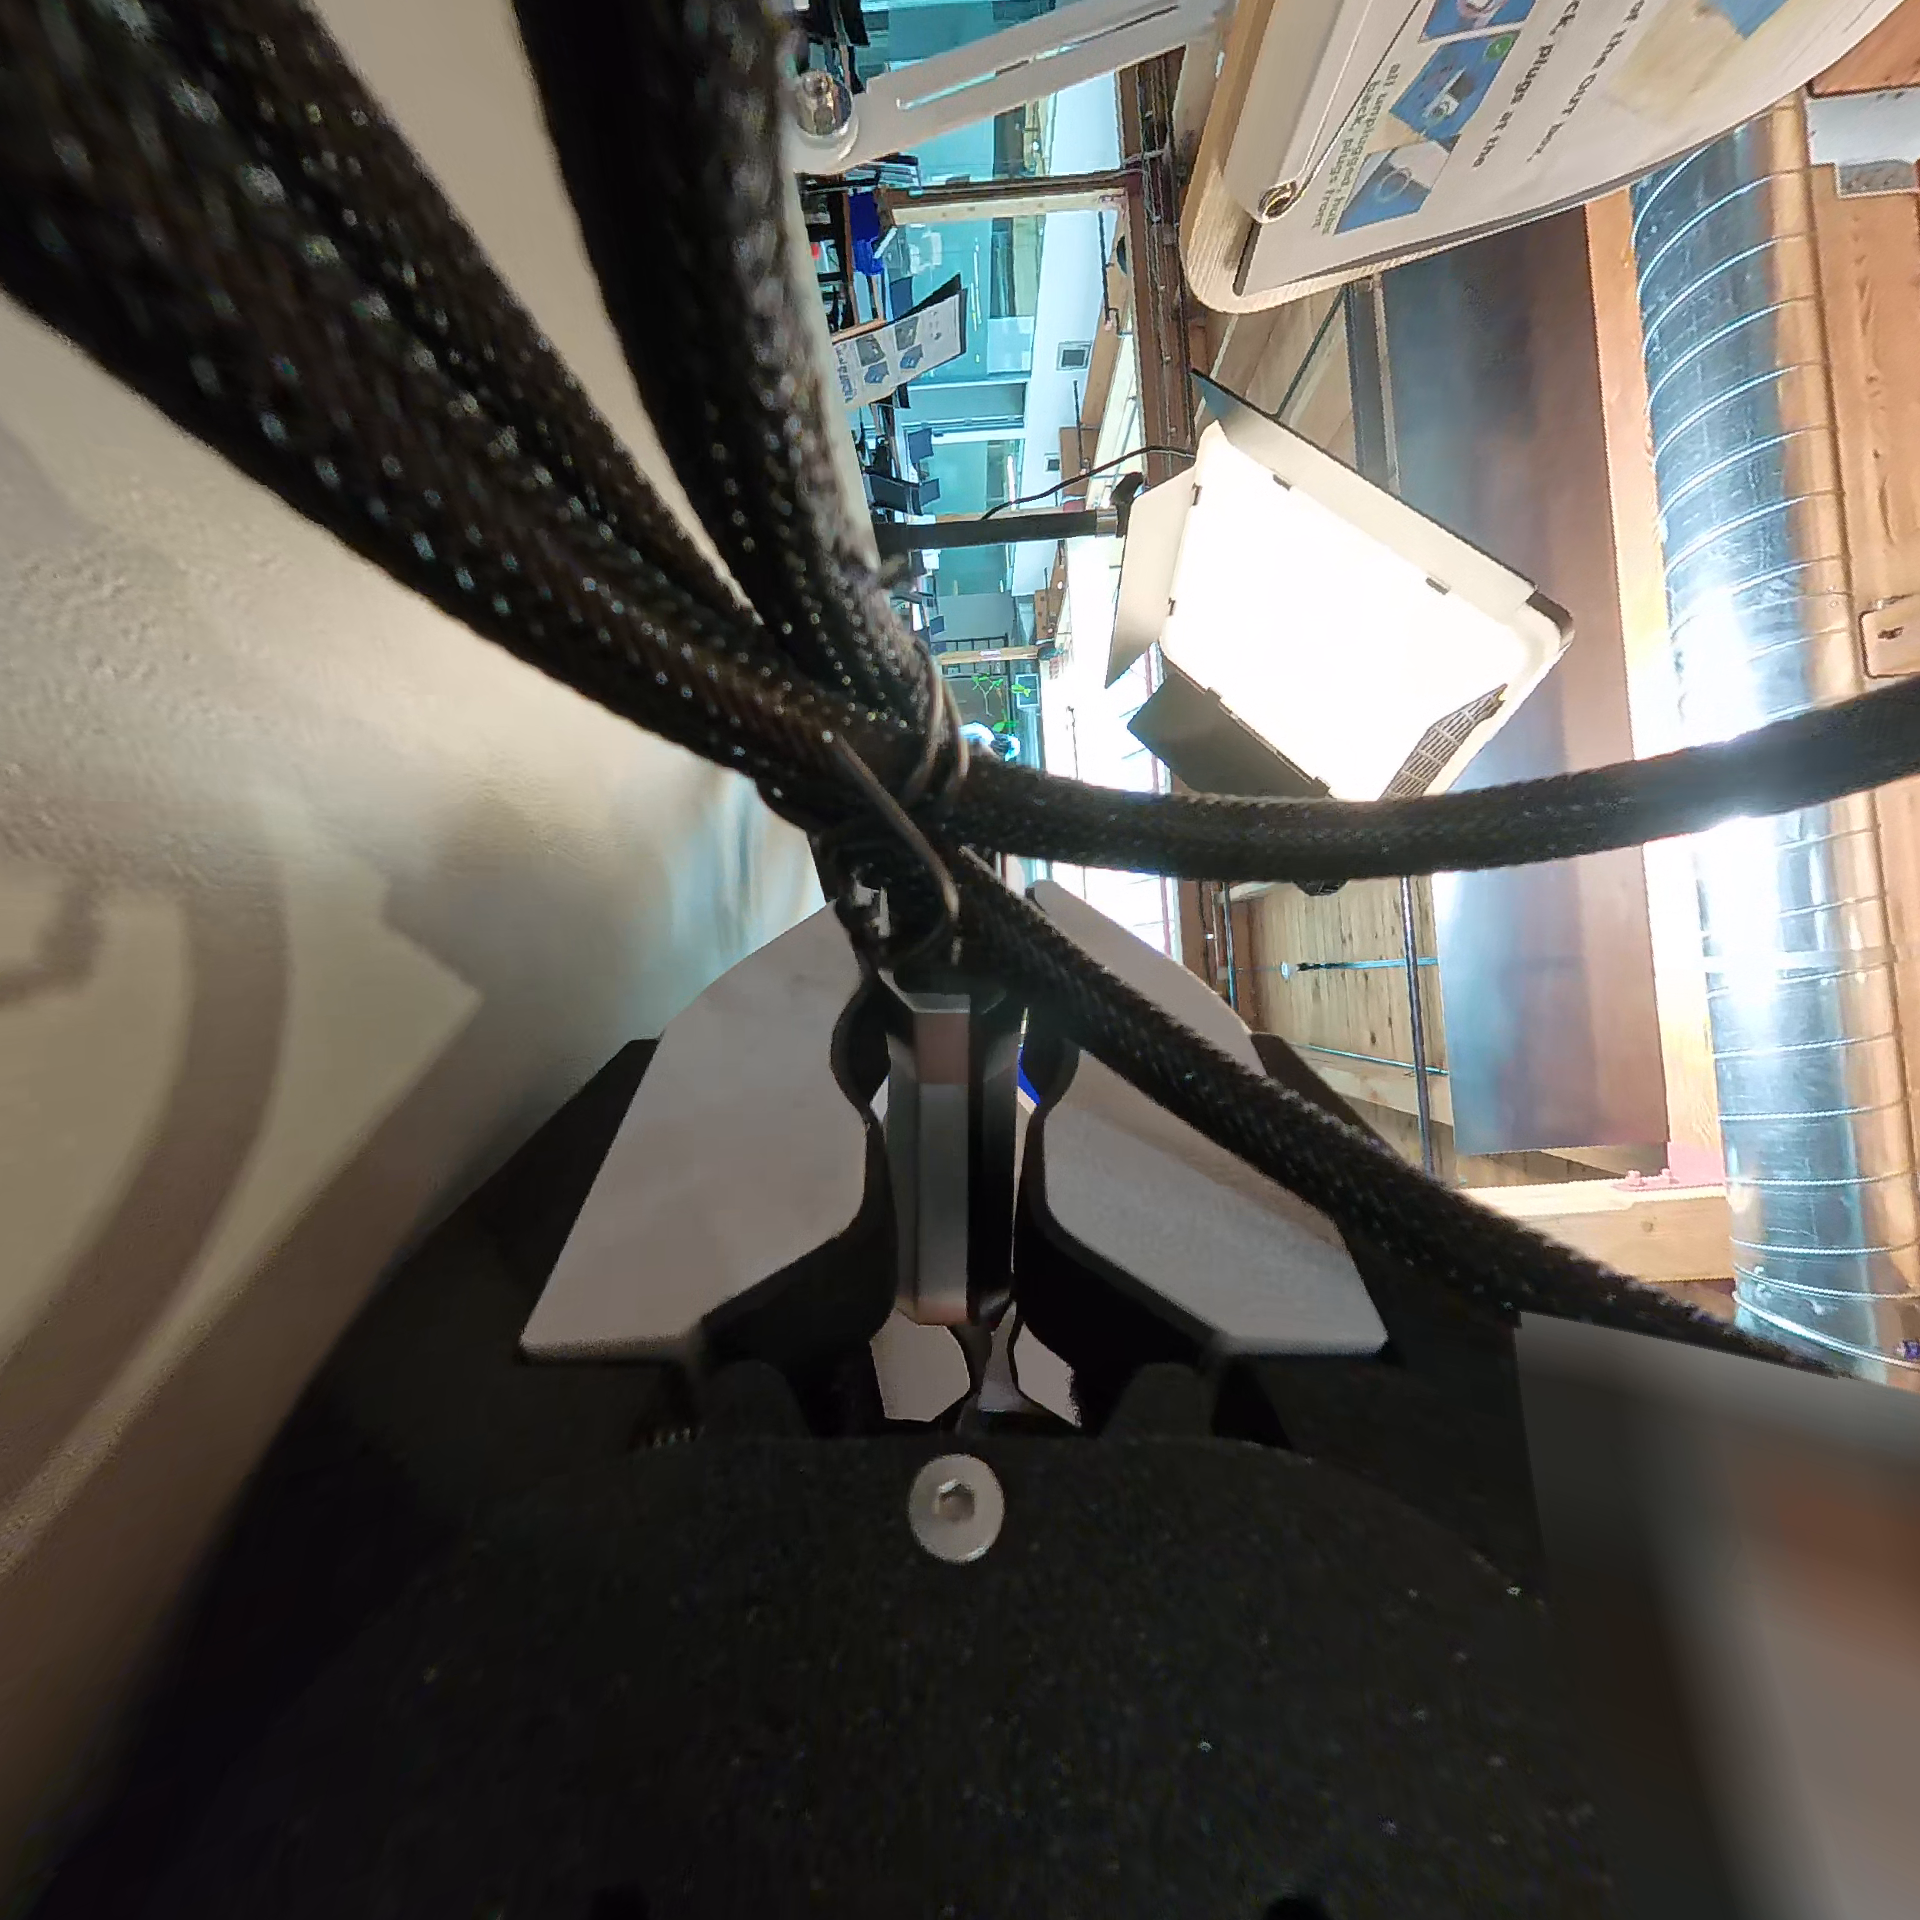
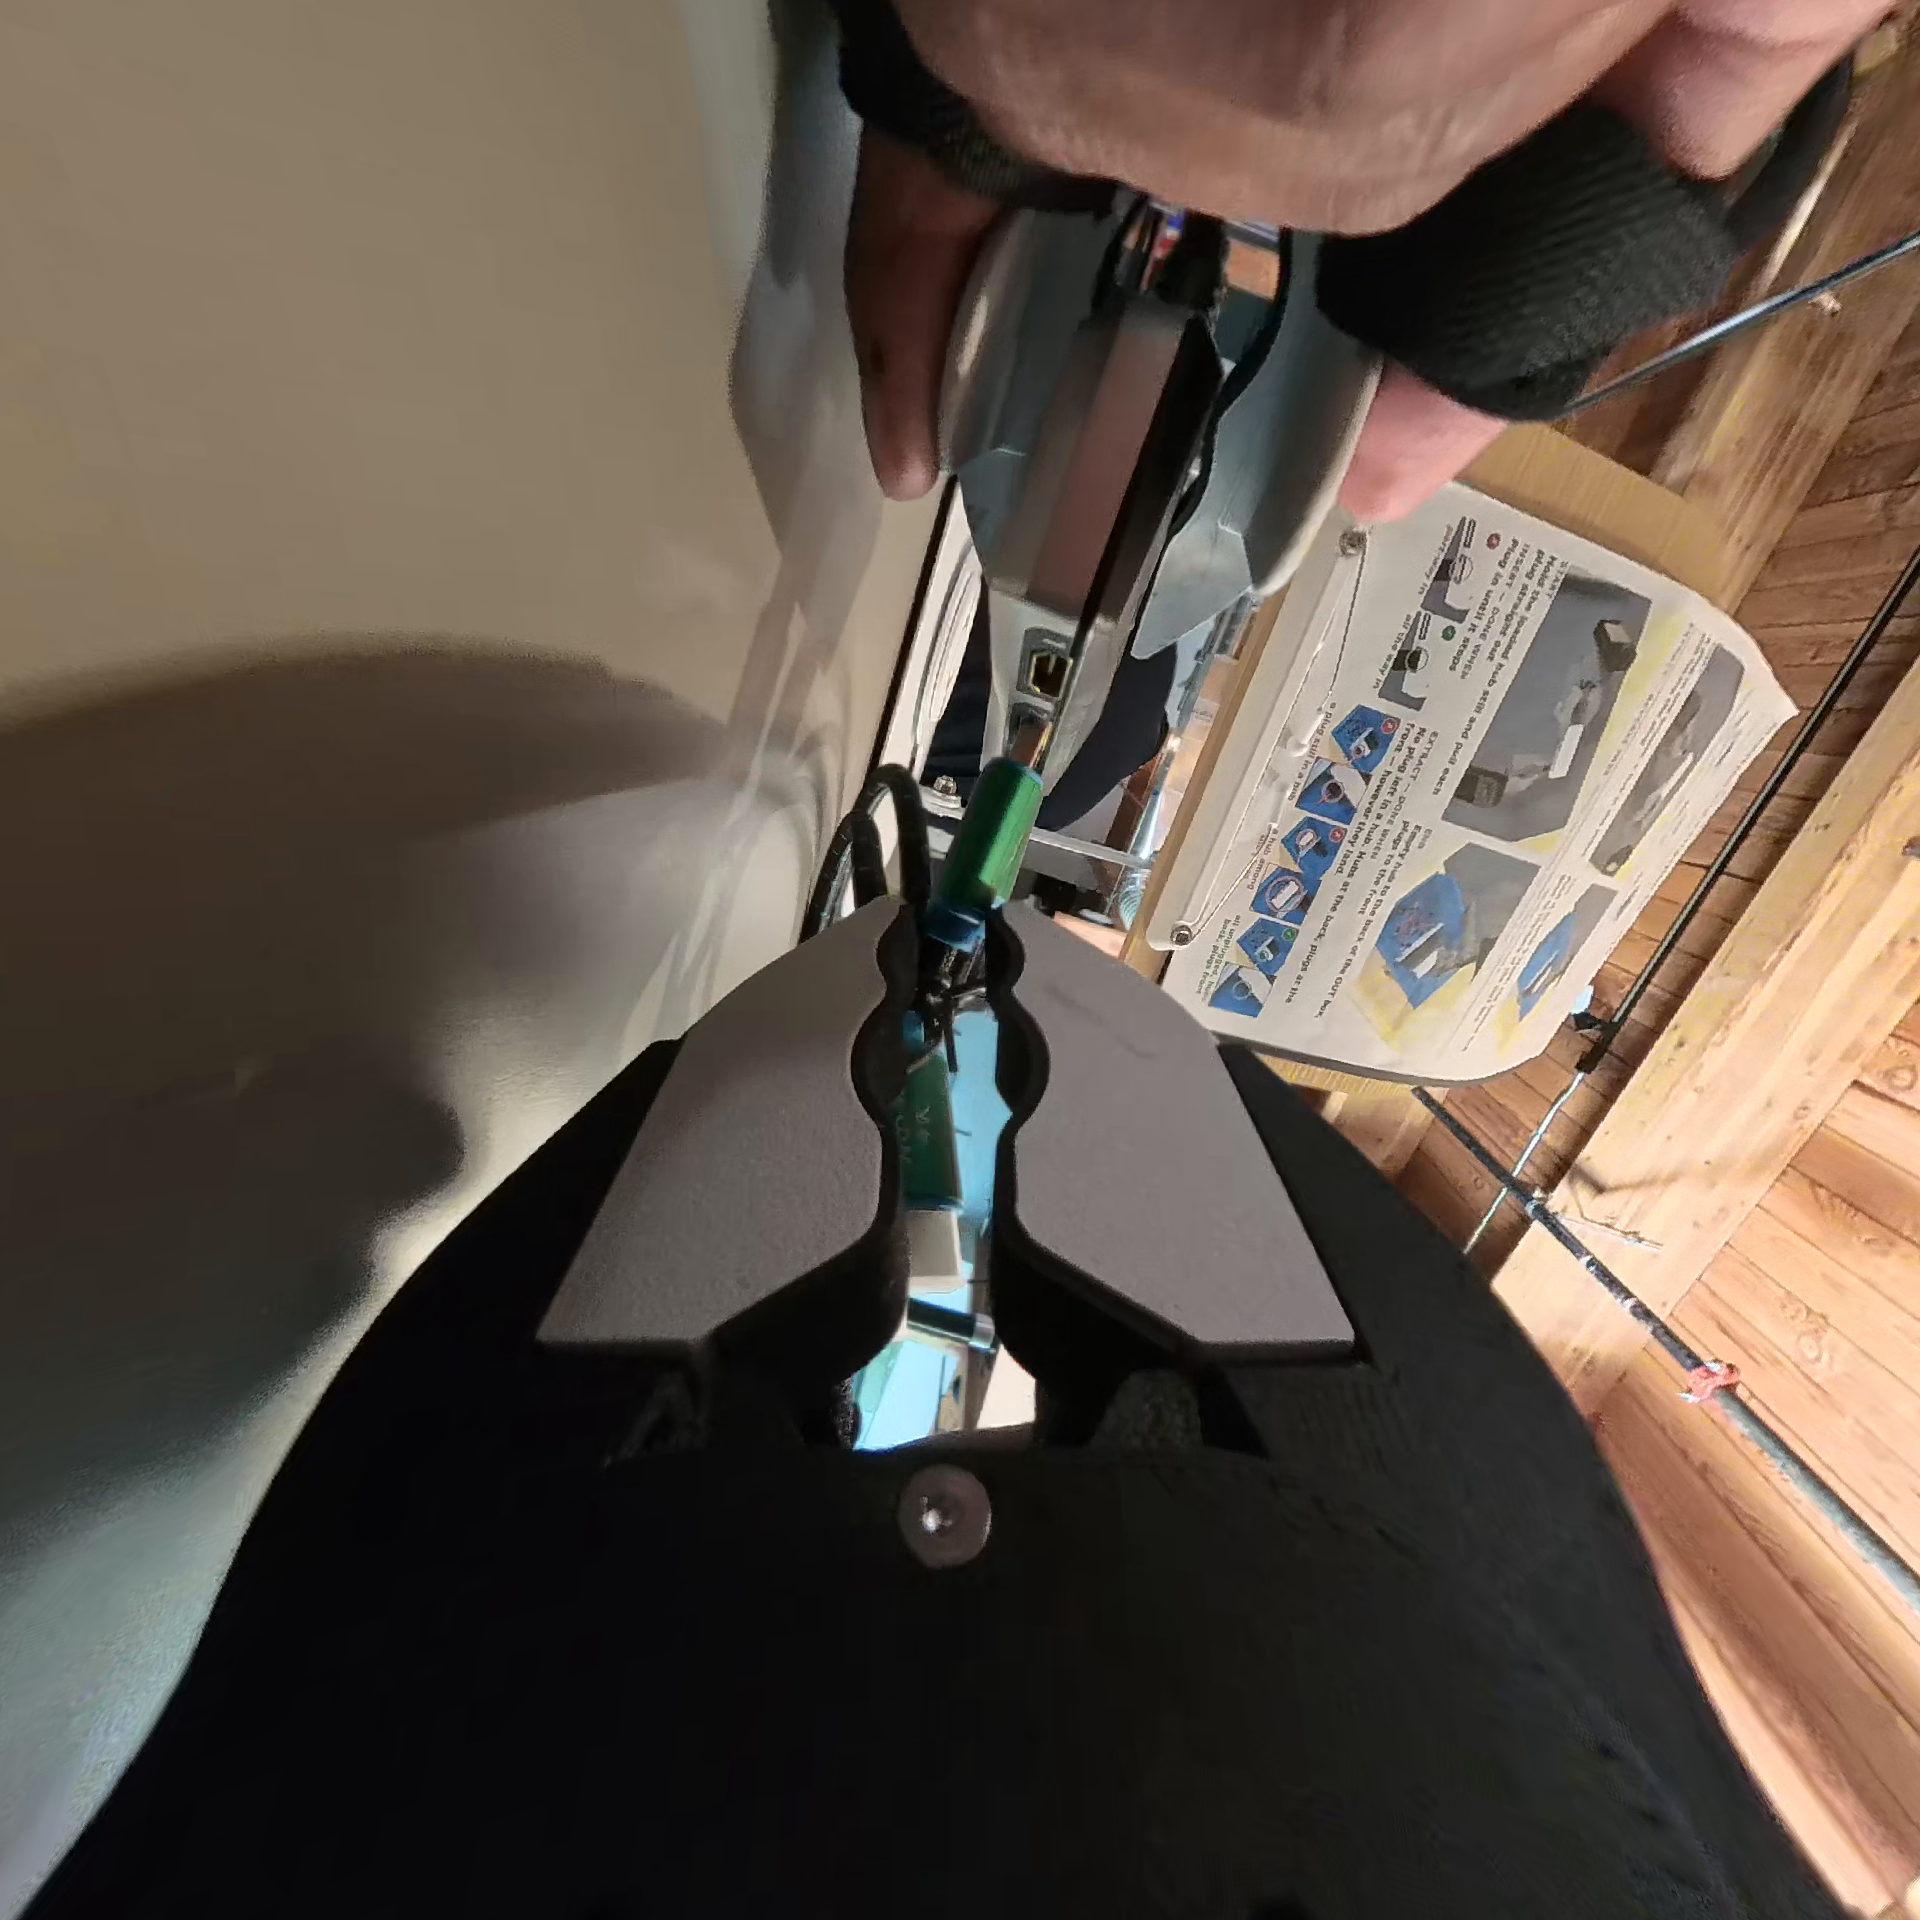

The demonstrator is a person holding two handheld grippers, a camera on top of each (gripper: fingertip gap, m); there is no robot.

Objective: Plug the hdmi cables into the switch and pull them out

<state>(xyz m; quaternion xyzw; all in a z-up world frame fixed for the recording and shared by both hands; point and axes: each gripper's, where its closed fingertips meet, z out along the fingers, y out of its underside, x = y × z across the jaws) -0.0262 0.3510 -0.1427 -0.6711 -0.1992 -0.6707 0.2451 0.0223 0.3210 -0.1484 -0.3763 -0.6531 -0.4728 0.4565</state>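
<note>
My left tongs [image 1: 948, 997] grip a slim grey metal block [image 1: 940, 1143] that runs back between the fingers, both pads pressed against its sides. Right at the fingertips a bundle of black braided cables [image 1: 582, 582] comes in from the upper left, bound by a thin wire tie [image 1: 914, 821]; one cable crosses over my right-hand finger and runs down to the lower right, another [image 1: 1455, 790] leads off to the right edge. A white wall-like surface [image 1: 312, 727] fills the left side. Beyond the cables a bright lamp panel [image 1: 1320, 623] shines, with a ribbed silver duct [image 1: 1787, 727] and wooden boards behind it.

My right tongs [image 2: 948, 935] are closed on a green plug [image 2: 987, 842], holding it at its blue collar just behind the green body, and its cord runs back between the fingers. The plug's metal tip touches a port on the edge of the grey hub [image 2: 1081, 582] held in the other tongs, which a hand [image 2: 1351, 104] holds from above. A second, open port sits just above that one. A loop of black cable [image 2: 883, 831] lies just left of the plug. To the right hangs a printed instruction sheet [image 2: 1507, 810] on a white board, with wooden planks [image 2: 1766, 1247] behind.
</note>
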